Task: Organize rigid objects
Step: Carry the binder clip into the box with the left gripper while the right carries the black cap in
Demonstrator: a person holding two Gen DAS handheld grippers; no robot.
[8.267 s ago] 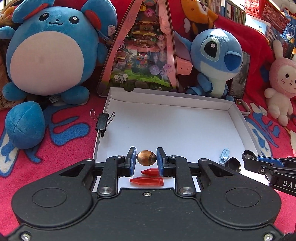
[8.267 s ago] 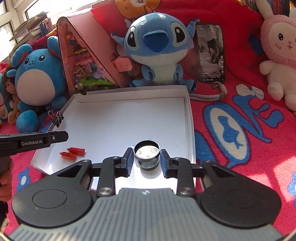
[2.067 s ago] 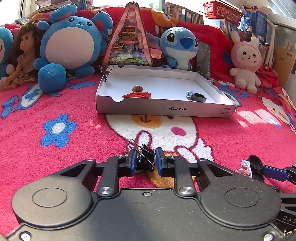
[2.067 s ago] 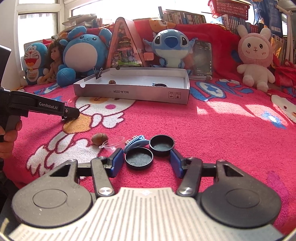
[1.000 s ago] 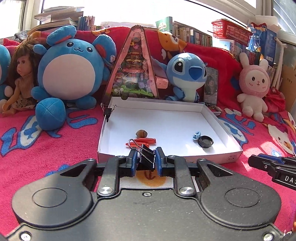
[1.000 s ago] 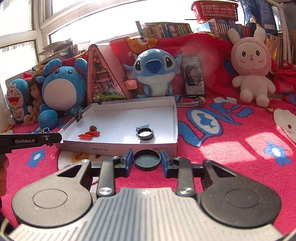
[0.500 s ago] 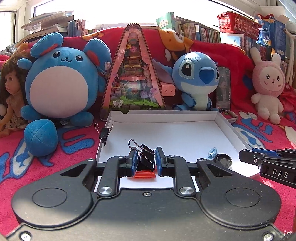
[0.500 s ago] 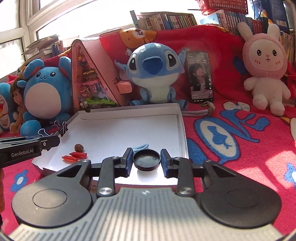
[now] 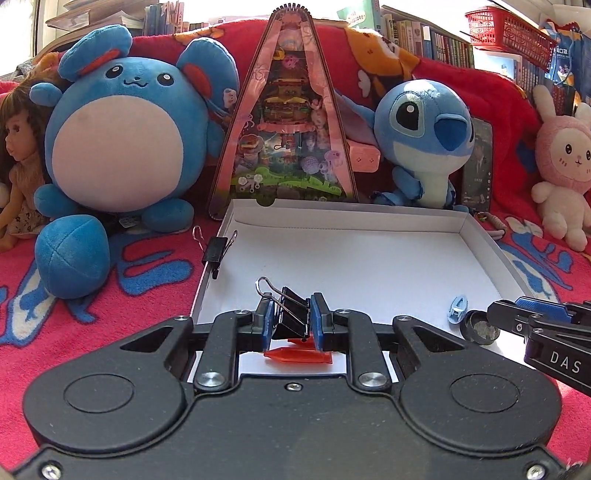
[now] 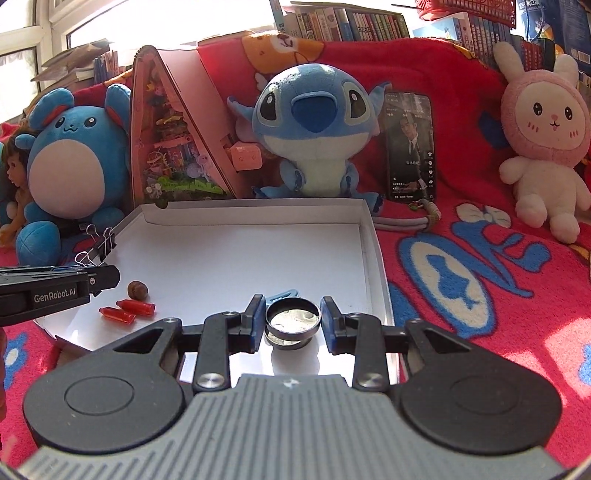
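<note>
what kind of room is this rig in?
Likely a child's bedroom or playroom: plush toys such as the blue alien plush, a red cartoon blanket as the work surface, and rows of books behind.

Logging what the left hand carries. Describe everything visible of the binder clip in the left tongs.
The binder clip is small, with a glossy black folded body that looks like metal and silver wire handles; one loop sticks up to the left. The blue pads of the left tongs pinch its sides. It hangs tilted above the white box, over the red tubes.
</note>
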